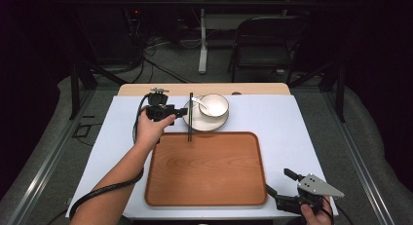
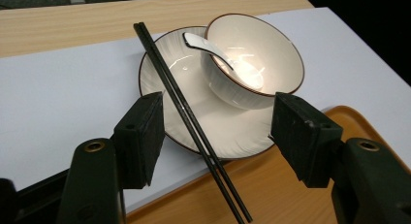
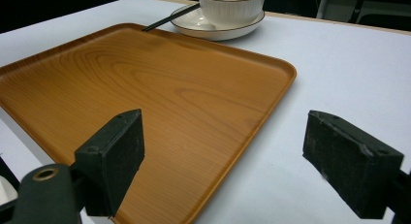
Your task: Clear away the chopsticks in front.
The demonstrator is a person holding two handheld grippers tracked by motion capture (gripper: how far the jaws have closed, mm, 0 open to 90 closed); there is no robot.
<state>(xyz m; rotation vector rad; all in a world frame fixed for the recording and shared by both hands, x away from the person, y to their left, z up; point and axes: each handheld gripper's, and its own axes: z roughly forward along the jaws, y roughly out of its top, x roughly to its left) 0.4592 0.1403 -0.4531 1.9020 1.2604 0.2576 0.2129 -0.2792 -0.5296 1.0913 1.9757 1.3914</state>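
While the left gripper [image 1: 181,113] hovers at the near-left edge of the plate [image 2: 169,83], its jaws stand wide with nothing pressed between the pads; the black chopsticks [image 2: 189,115] pass through the gap, untouched on either side. No earlier stance can be read off, so only the open gap counts. The chopsticks lie as a close pair, their far ends resting on the plate's rim beside the bowl [image 2: 264,54], their near ends reaching over the edge of the wooden tray [image 1: 207,169]. A white spoon [image 2: 208,49] leans inside the bowl, which sits on the plate toward the far side of the table [image 1: 292,127].

Judging by their look, the chopsticks are light, stiff and smooth, probably lacquered, so they may roll or scissor apart under the pads. The best hold seems to be across both sticks together, near their middle where they bridge plate and tray and have air beneath them, with the pads square to their length. Closing off-centre could flick one stick loose. The ceramic plate and bowl are likely brittle and slippery, so nudging the rim is worth avoiding.

The right gripper [image 1: 287,188] rests near the tray's near-right corner, its jaws wide apart and holding nothing.
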